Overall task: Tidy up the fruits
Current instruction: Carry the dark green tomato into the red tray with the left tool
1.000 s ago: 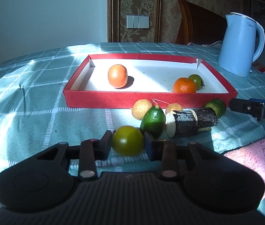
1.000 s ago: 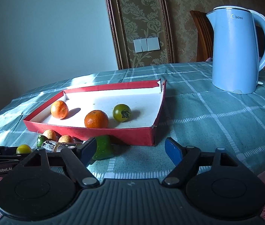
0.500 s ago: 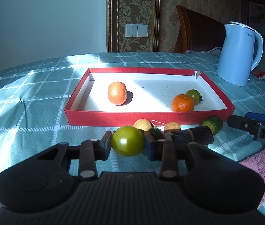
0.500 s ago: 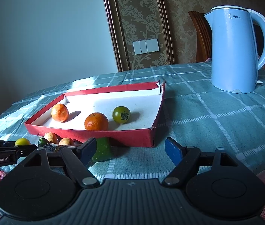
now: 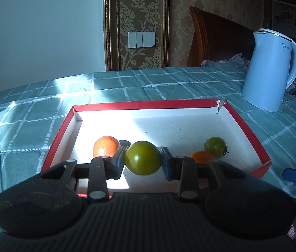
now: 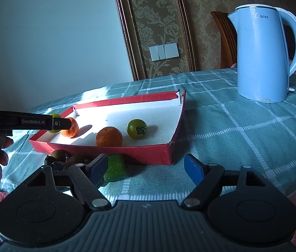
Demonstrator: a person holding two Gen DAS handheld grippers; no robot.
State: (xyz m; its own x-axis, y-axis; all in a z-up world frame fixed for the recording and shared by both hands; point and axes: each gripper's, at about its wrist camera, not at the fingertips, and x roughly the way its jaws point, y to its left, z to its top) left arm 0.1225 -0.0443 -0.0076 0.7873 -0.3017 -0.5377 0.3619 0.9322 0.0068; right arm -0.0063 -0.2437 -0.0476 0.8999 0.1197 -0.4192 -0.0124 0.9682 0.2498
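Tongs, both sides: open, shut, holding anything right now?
Left tongs: shut on the green tomato, over the red tray.
Right tongs: open, holding nothing.

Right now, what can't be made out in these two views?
- Second orange, left wrist view: mostly behind the left gripper.
- Dark fruits before the red tray, right wrist view: shadowed, partly behind the right gripper.
- Held green fruit, right wrist view: mostly covered by the left gripper.

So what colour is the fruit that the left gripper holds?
Green, with a yellowish tinge. The fruit shows best in the left wrist view, pinched in the left gripper.
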